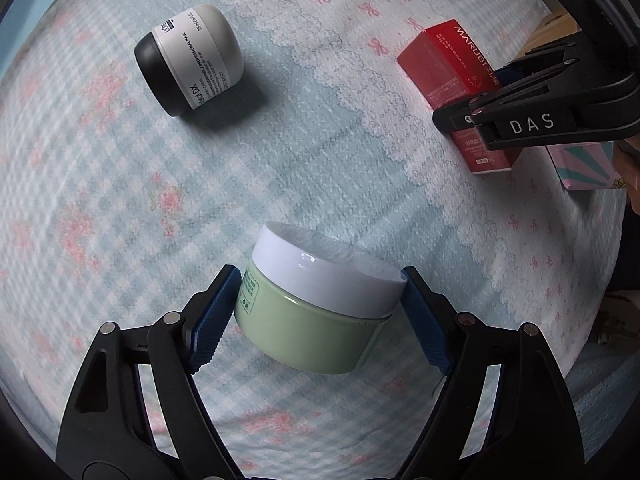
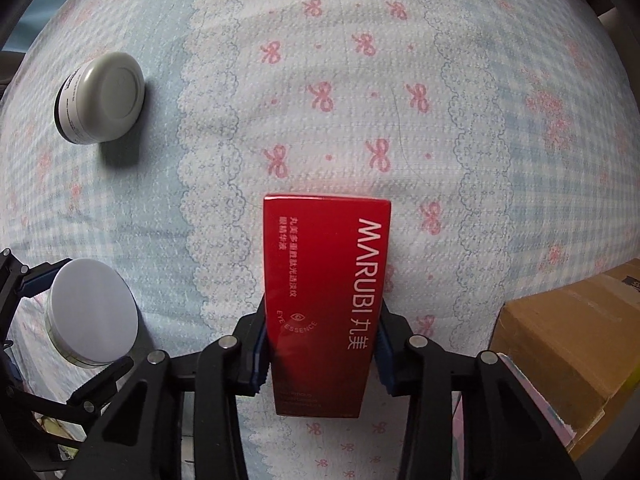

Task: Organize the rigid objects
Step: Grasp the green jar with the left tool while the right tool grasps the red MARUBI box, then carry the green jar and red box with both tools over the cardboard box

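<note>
— Where the red box (image 2: 326,304) faces the right wrist camera, what can you read on it?

— "MARUBI" in white capitals running along its length, two Chinese characters after it, a column of smaller Chinese print, and "EYE ESSENCE" curved around a small eye mark near the grip.

— Which way does it point?

— Its long axis runs straight out from the right gripper (image 2: 320,350), away from the camera, over the bow-printed bedspread (image 2: 360,100). Both blue pads press its long sides, set narrow to the box's width.

— And the other hand?

— The left gripper (image 1: 320,312) stands wide, clamped on a pale green jar (image 1: 316,320) with a white lid (image 1: 332,276); pads touch both sides. The jar tilts, lid away from the camera. A small green label on it is too small to read.

— Anything further out?

— A grey jar (image 1: 190,58) with a black cap lies on its side, well apart, cap toward the left camera's near left. Its label reads "PROFESSIONAL" and ends in "DX". "DAS" is printed on the right gripper's body as the left view shows it. A brown carton (image 2: 568,340) sits at the right edge beside a pink-and-teal striped box (image 1: 584,168).
</note>
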### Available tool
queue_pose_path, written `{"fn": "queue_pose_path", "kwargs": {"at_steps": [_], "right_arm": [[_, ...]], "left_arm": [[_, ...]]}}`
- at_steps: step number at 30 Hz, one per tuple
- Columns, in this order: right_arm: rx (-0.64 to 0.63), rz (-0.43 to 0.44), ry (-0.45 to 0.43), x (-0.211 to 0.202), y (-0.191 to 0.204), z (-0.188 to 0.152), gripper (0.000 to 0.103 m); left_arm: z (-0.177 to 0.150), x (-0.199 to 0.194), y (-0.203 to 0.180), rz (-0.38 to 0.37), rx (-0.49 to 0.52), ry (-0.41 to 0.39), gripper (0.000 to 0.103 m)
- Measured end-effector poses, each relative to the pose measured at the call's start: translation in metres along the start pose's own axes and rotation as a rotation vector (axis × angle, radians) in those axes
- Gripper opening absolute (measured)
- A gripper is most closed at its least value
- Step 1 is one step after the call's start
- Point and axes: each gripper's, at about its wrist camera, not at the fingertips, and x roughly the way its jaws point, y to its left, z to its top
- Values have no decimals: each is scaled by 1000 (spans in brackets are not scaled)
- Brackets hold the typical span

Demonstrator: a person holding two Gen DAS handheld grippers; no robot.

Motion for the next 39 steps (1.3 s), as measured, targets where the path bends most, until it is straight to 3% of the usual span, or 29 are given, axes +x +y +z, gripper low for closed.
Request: {"fn": "queue_pose_path", "kwargs": {"at_steps": [8,15,26,35,39], "right_arm": [[6,24,-24,-18,7,-9,38],[3,46,-70,-46,11,-28,38],[-1,113,-225,-148,12,-75,38],[54,157,-358,-253,-4,-142,38],[60,177,-442,-302,-26,-173,38]], "left_arm": [[-7,-11,1,0,-34,-17,78],[-16,-51,-1,2,-80,-70,78],[-41,-165,-20,18,-128,-217,78],[-65,-274,-67,-21,-117,-374,78],[-62,-312,-99,2,-69,-430,78]]}}
